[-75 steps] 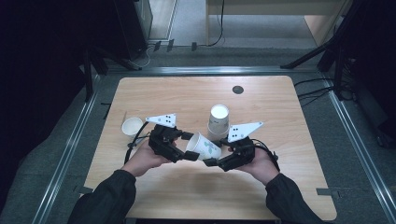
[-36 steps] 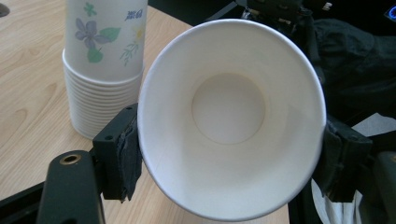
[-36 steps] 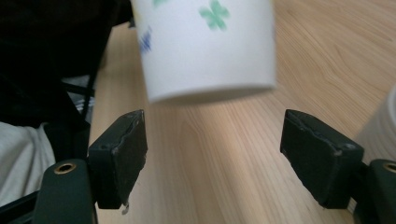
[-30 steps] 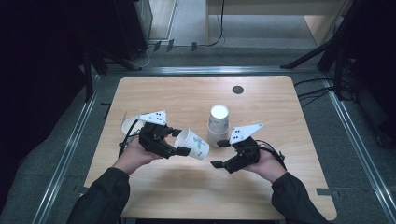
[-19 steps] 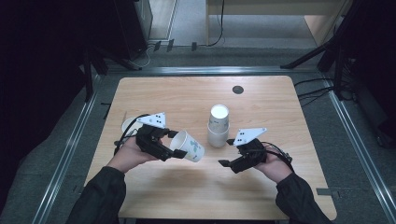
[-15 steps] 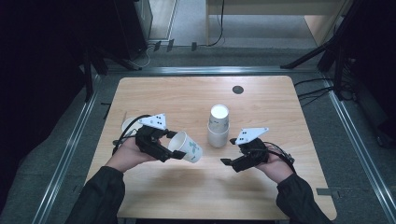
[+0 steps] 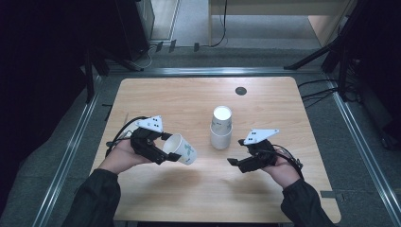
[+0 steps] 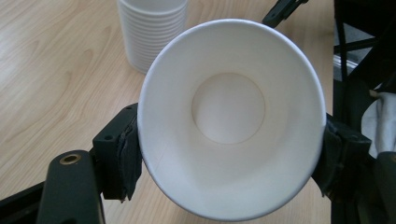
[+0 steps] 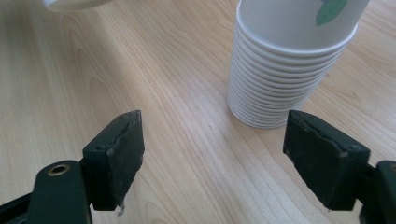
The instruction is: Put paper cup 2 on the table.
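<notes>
Left tongs (image 7: 166, 152) clenched on one paper cup (image 7: 181, 149), pads across its rim, cup on its side above the near-left of the surface (image 7: 189, 94), mouth toward the hand: likely just peeled from the stack and carried clear to set down alone. Right tongs (image 7: 235, 162) released, jaws just been opening, nothing between them, near-right of the stack (image 7: 221, 127), probably freed after steadying it. Count: one loose cup; one stack at centre, over a dozen rims nested; two tongs

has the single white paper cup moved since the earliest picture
Yes. The white paper cup, clamped in the left gripper, has moved left, away from the stack of paper cups.
</notes>
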{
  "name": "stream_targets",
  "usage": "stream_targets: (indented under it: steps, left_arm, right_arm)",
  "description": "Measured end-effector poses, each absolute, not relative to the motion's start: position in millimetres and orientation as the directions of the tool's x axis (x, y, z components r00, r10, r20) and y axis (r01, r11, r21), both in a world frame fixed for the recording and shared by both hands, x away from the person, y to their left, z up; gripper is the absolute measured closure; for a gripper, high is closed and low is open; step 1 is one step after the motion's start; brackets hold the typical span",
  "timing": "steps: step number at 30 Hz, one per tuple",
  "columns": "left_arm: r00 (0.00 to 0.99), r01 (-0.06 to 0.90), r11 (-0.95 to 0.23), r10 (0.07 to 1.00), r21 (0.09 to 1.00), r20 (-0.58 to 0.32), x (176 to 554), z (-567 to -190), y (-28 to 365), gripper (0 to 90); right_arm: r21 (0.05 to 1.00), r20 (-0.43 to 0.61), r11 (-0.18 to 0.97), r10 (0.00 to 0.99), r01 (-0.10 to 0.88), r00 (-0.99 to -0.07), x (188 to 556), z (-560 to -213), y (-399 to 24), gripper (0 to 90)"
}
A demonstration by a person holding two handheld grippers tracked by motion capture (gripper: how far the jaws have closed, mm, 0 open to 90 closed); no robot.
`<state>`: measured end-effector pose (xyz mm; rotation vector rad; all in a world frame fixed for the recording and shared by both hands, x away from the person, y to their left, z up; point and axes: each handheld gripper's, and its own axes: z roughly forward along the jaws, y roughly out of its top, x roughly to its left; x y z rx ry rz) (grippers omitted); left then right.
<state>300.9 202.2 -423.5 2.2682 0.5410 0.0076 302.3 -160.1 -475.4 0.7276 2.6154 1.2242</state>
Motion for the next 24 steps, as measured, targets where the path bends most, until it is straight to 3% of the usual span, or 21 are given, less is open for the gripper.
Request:
stream_targets:
  steps: [24]
  left_arm:
    - [0.861, 0.458, -0.676, 0.499, 0.578, -0.098, 284.1, -436.9, 263.2, 22.9]
  right_arm:
    - [0.78, 0.053, 0.514, 0.513, 0.356, -0.857, 311.6, -471.1, -167.8, 19.8]
